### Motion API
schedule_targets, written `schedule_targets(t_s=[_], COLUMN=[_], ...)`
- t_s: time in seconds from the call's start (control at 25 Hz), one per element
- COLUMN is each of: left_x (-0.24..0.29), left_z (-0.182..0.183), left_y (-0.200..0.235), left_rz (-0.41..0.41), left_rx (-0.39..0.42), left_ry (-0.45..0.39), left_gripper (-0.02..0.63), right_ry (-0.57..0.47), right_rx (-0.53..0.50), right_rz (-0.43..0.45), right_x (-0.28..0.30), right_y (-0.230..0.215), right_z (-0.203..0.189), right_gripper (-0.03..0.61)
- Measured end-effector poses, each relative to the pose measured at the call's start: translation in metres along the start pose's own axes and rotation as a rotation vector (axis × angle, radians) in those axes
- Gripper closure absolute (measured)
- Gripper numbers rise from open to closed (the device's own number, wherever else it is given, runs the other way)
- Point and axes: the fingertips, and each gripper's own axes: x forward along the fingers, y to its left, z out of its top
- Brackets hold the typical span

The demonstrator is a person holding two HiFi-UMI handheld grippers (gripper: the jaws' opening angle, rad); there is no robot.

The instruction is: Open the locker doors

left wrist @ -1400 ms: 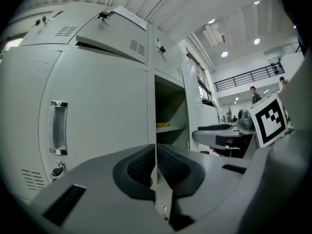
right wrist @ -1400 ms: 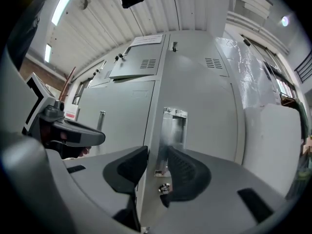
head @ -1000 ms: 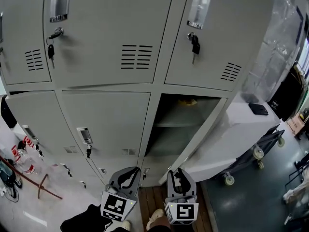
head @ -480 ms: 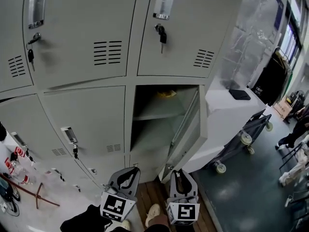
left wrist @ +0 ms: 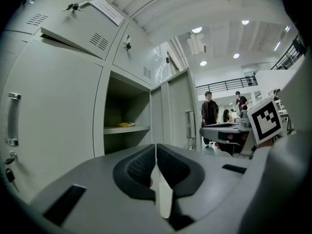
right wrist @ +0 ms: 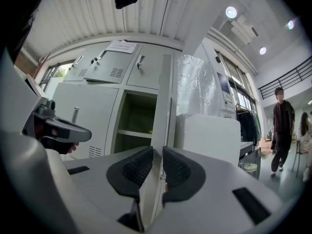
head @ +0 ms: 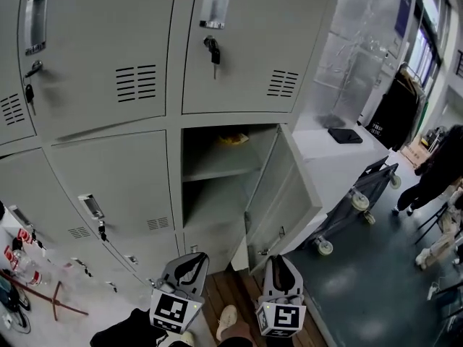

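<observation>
**Head view.** The right gripper is working on the swung-out locker door, whose free lower edge is sitting right at its tips. The left gripper is hanging just beside it on the person's left, with the opened compartment ahead and slightly to its right. Further left of both tools, the closed doors are waiting, and keys are dangling from the locks above. So one door is getting finished, and the rest of the task is lying ahead.

**Left gripper view.** The left gripper is keeping its jaws pressed together with nothing between them. The open door is standing ahead and to its right, and a yellow item is lying on the shelf beyond.

**Right gripper view.** The right gripper has just been closing its jaws, and the door's edge is running down between them; the pads appear to be pinching it. Next, it is likely needing to let go and shift left to a latch.

A white cabinet is standing just right of the door, limiting its swing, and a person is walking well beyond.
</observation>
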Motion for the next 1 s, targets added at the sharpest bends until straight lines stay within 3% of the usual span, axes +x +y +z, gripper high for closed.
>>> schedule_targets(t_s=[0.2, 0.28, 1.0], left_x=[0.010, 0.014, 0.055], left_z=[-0.002, -0.003, -0.013], left_y=[-0.011, -0.013, -0.020], left_rz=[-0.023, -0.028, -0.048], left_rx=[0.006, 0.006, -0.007], left_ry=[0.008, 0.010, 0.034], left_gripper=[0.586, 0.587, 0.586], right_ry=[0.012, 0.017, 0.036], right_rx=[-0.013, -0.021, -0.028], right_rz=[-0.065, -0.108, -0.228], right_x=[-0.003, -0.002, 0.014], right_y=[-0.027, -0.040, -0.124], right_z=[-0.004, -0.006, -0.017], right_gripper=[0.507, 0.561, 0.564])
